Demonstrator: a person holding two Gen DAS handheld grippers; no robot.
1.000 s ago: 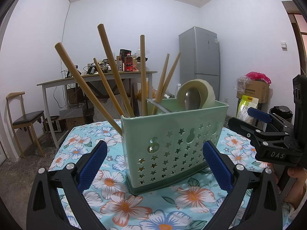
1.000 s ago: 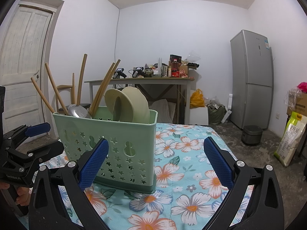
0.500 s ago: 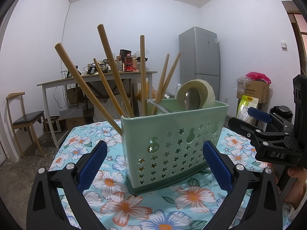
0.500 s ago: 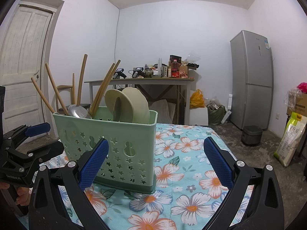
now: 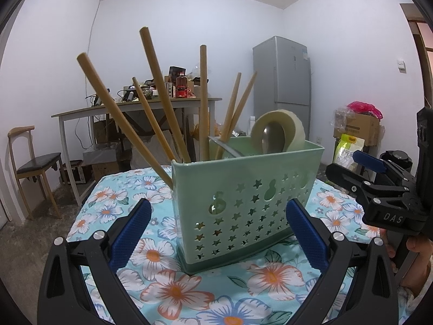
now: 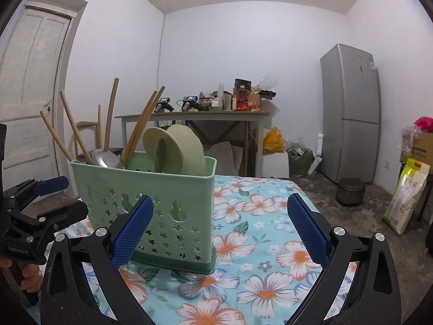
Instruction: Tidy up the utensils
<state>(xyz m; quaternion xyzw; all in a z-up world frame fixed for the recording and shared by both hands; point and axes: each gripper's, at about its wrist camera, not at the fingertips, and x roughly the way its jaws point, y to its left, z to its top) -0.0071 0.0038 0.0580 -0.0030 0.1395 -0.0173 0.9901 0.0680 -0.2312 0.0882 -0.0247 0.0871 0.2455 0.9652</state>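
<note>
A counter [image 5: 113,197] covered with a turquoise flowered cloth fills the foreground of both wrist views, set in a plain white room with a grey refrigerator [image 6: 350,113] and a cluttered table [image 6: 189,116] behind.

A pale green utensil caddy [image 5: 243,189], pierced with star-shaped holes, is stood upright near the middle of the counter. It appears to be divided so that kinds are kept apart. Several wooden chopsticks [image 5: 162,94] are leaned at mixed angles in one end section, handles up, so that each can be picked singly. Cream-coloured ladle bowls [image 6: 176,149] and a metal spoon [image 6: 104,158] are rested in the other part, bowls upward above the rim.

The left hand-held gripper [image 5: 216,224] is held low in front of the caddy with its blue-padded fingers [image 5: 130,230] spread wide, nothing between them. The right hand-held gripper [image 6: 217,224] is likewise spread and empty, aimed past the caddy's near corner. Each is seen in the other's view, held beside the caddy by a hand on its grip.

With all visible utensils already seated in the caddy, the sorting is judged to be at or near its end.
</note>
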